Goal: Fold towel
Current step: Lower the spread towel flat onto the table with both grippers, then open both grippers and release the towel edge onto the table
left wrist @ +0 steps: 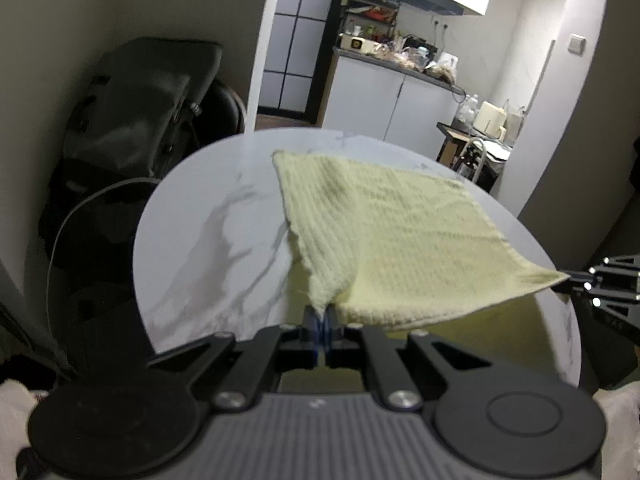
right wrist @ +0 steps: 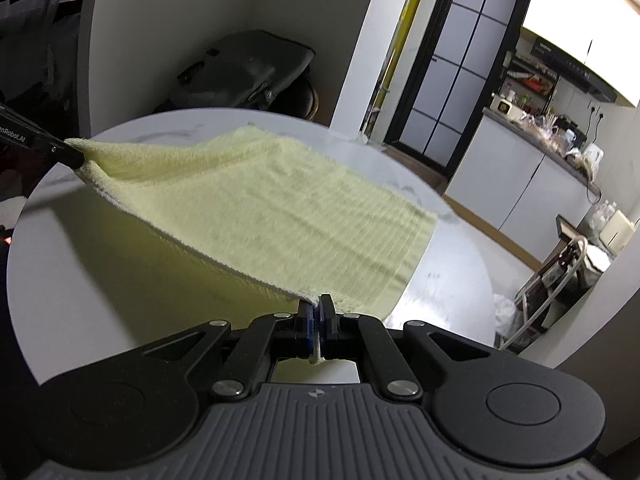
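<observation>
The left tongs point(left wrist: 321, 320) pinch one near corner of the yellow towel point(left wrist: 384, 232). The right tongs point(right wrist: 319, 312) pinch the other near corner. Both are squeezed tight on the cloth. The near edge is lifted up in the air, and the far edge lies on the round white table point(left wrist: 208, 240). No fold is made yet. The lifted edge probably must go over to the far edge.

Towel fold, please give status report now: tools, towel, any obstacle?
Left tool and right tool each shut on a near towel corner. Near edge lifted, far edge on table. Nothing in the way.
</observation>
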`<state>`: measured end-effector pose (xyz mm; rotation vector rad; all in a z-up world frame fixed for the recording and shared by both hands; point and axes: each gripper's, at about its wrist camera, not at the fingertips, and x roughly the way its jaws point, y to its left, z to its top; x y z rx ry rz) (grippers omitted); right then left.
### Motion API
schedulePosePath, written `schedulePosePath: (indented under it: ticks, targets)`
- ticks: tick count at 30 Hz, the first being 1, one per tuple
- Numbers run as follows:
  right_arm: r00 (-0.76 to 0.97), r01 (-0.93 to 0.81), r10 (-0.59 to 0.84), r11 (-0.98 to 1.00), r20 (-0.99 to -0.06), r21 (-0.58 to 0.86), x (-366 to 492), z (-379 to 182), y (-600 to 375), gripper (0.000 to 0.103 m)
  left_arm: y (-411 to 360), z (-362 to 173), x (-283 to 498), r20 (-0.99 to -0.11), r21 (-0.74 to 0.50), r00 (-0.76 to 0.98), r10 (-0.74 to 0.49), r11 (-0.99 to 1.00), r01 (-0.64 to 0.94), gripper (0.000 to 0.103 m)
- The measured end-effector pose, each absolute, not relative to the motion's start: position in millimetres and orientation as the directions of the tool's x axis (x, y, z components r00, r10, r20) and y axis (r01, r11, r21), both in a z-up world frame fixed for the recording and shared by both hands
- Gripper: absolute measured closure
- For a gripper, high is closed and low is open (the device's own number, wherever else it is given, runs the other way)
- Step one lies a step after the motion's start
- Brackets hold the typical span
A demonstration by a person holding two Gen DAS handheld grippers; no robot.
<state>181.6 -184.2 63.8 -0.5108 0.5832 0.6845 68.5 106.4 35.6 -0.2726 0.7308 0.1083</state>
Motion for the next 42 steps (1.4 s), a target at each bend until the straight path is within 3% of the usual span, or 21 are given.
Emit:
schedulePosePath:
  ticks: [21,28,31,35,42]
  targets:
    - [0.594,-0.701,0.429,0.691,-0.681,-0.176,169,41,-199,0.099,112,10,52,-0.661,-0.229,0.747,0.066,0.931,-0.284,0.096]
    - [0.597,-0.682,0.418,0.713,-0.685,-0.16,160,40,-202,0.089,116,10,47,-0.653,-0.217,0.754,0.078,0.934,-0.285,0.096]
    - [0.607,-0.668,0.411,0.728,-0.681,-0.156,156,40,-207,0.074,118,10,44,-0.649,-0.218,0.757,0.077,0.934,-0.282,0.095]
    - [0.609,-0.648,0.41,0.751,-0.679,-0.128,154,41,-216,0.067,112,13,39,-0.636,-0.196,0.767,0.084,0.944,-0.265,0.089]
    - [0.633,-0.61,0.419,0.788,-0.651,-0.086,148,50,-234,0.064,97,18,37,-0.605,-0.157,0.792,0.085,0.962,-0.223,0.061]
